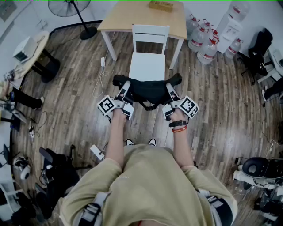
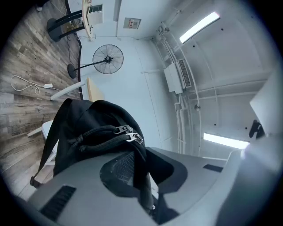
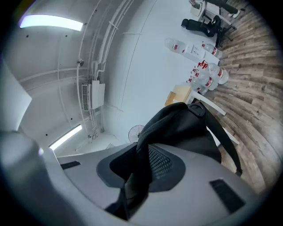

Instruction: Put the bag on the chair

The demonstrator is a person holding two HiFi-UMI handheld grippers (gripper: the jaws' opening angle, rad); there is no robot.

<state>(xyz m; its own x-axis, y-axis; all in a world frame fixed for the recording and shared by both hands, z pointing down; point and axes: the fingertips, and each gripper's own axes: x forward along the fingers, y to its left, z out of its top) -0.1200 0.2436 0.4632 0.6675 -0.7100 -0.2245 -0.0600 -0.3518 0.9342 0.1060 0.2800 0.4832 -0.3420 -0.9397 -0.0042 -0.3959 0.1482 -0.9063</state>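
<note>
A wood-plank floor fills the room. At the top centre of the head view stands a light wooden table with a flat box on its far edge, and a white chair is drawn up in front of it with its seat facing the person. A standing fan is at the upper left, and a cluster of large water bottles at the upper right. A white cable trails on the floor to the left of the chair.

Both bare forearms reach straight forward from the bottom of the frame, roughly parallel. The right wrist wears a dark band and a red band.

The black bag hangs in the air between the two grippers at mid-frame. Its top edge overlaps the front of the chair seat, and I cannot tell whether it touches the seat.

The left gripper has its jaws nearly together, pinching a black strap at the bag's left end, near the zip pulls. The right gripper is likewise clamped on a fold of the bag's fabric at the right end.
</note>
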